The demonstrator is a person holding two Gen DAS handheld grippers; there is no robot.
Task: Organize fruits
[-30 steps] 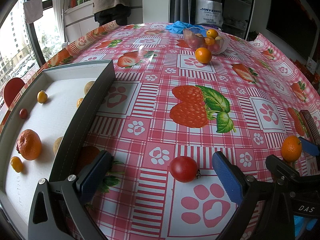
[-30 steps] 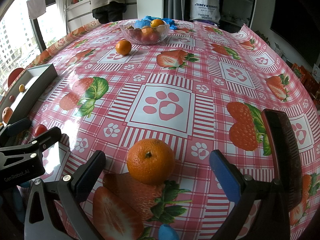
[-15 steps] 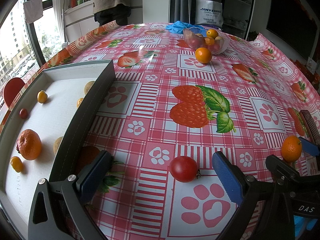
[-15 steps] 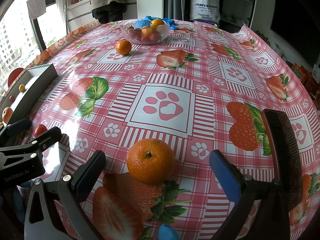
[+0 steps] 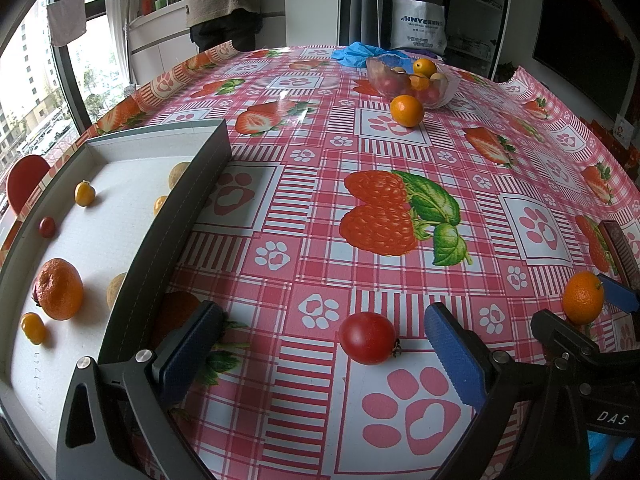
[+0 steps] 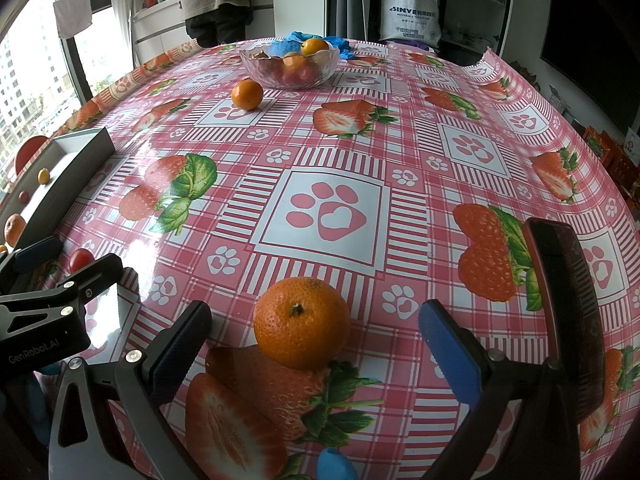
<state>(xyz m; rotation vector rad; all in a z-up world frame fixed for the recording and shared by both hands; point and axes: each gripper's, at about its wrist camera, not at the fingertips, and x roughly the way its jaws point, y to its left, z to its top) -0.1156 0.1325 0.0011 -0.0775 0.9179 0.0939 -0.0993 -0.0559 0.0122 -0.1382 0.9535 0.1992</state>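
My left gripper (image 5: 320,344) gapes wide around the small round red tomato (image 5: 367,337) — my right gripper (image 6: 316,336) likewise spread, bracketing the dimpled orange tangerine (image 6: 301,321), neither touching.

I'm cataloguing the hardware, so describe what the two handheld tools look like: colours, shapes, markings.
Both tools share one design: black skeletal frames with triangular cut-outs and silver screw heads, carrying two flat fingers faced with ribbed blue pads. The left tool shows white "GenRobot.AI" lettering on its body in the right wrist view. The right tool shows white "DAS" lettering in the left wrist view. No cables or sleeves are visible.
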